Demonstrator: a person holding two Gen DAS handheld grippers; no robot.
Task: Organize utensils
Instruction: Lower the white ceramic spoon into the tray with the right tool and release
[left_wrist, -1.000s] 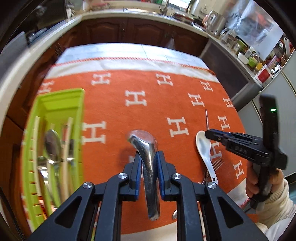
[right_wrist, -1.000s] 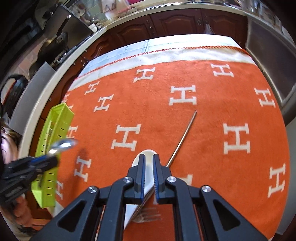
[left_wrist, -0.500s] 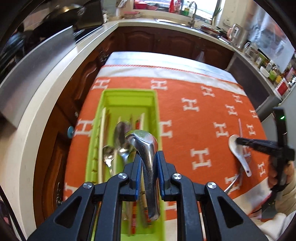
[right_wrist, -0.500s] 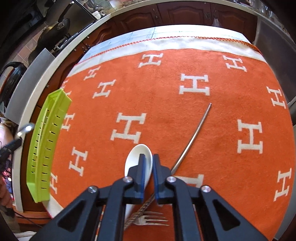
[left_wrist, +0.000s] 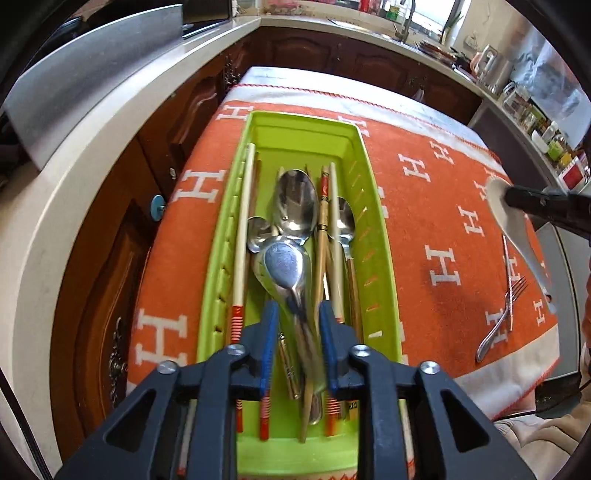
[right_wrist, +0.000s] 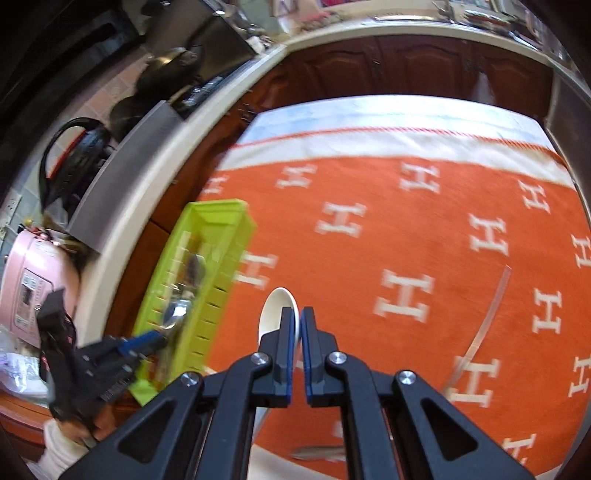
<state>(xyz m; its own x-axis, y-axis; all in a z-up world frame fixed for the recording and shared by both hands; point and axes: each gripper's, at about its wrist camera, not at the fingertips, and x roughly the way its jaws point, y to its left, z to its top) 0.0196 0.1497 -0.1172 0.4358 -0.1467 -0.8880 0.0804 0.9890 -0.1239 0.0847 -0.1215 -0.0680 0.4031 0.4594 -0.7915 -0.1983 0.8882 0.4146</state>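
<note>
Left gripper (left_wrist: 297, 336), nearest in its own view: the jaws are opening, parted a little, with a blurred metal spoon (left_wrist: 284, 264) lying between them, its handle clear of both pads, its bowl pointing away over the cutlery beneath. The gripper hangs over the near end of the green utensil tray (left_wrist: 382, 236), which lies along the left edge of the tabletop on an orange cloth (left_wrist: 436, 206) patterned with white H letters. In the tray: a large steel spoon (left_wrist: 295, 205), smaller spoons and several chopsticks (left_wrist: 242, 236) laid lengthwise.

Right gripper (right_wrist: 297, 336): the jaws are clamped on the handle of a white ceramic spoon (right_wrist: 275, 308), whose bowl juts beyond the fingertips; in the left wrist view this spoon (left_wrist: 511, 221) hangs clear above the cloth near the right edge.

On the cloth below it, toward the near right corner, lie a fork (left_wrist: 498, 321) and a thin metal rod (right_wrist: 487, 317). Beyond the tabletop stand dark wooden cabinets (left_wrist: 332, 51) under a pale counter.
</note>
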